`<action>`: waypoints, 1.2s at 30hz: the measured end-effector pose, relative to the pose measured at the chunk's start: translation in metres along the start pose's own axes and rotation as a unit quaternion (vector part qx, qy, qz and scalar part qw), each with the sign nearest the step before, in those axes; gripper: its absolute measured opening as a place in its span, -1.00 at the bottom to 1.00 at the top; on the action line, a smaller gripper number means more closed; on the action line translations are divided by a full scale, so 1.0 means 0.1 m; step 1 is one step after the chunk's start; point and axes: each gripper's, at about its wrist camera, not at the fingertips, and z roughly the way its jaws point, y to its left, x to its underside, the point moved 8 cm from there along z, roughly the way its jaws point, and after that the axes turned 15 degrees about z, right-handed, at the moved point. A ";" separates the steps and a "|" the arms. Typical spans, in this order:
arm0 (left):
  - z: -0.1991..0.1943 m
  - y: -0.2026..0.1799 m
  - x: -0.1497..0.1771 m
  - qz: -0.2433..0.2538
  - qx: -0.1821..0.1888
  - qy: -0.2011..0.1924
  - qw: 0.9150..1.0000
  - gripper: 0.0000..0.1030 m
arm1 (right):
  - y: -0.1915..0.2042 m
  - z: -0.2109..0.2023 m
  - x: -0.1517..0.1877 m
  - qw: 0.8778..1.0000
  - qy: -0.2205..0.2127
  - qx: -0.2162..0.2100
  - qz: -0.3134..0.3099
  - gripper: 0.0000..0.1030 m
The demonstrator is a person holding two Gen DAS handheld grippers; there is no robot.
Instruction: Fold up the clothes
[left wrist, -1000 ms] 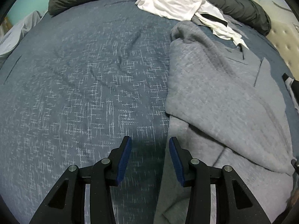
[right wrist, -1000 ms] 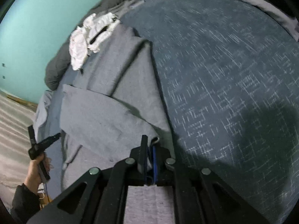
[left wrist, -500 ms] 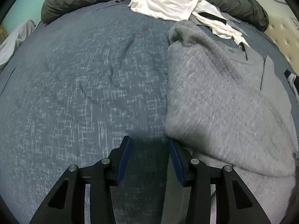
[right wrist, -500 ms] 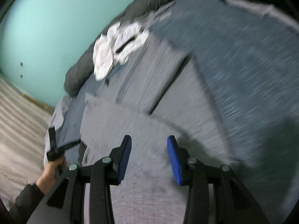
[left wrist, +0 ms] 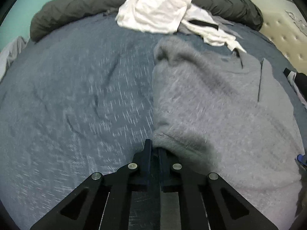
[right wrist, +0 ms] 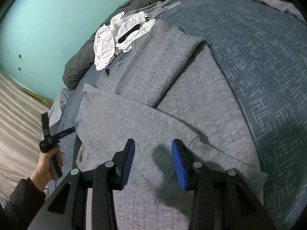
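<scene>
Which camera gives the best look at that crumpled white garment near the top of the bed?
The left wrist view. There the white garment fills the upper middle, large and facing the camera, lying against the dark rolled duvet. In the right wrist view it appears smaller and off to the side, beyond the grey sweatshirt.

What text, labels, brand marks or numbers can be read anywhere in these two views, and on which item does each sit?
None can be read.
Grey garment: no print or tag visible.
White clothes: a black strip shows, with no lettering that can be made out.
Blue bedspread: only a woven white line pattern, no characters.
Left gripper and right gripper: no markings visible.
</scene>
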 end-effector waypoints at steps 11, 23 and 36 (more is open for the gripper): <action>0.10 0.11 -0.03 0.004 -0.051 0.023 0.998 -0.93 | 0.01 0.01 0.02 1.000 0.002 -0.005 -0.003 -0.23; 0.08 0.20 0.16 -0.055 -0.029 0.007 0.998 -0.88 | -0.01 0.05 -0.02 1.000 0.010 -0.007 -0.002 -0.23; -0.02 0.15 0.13 -0.165 0.027 -0.070 0.983 -0.21 | 0.04 0.06 0.03 1.000 0.001 0.007 -0.025 -0.22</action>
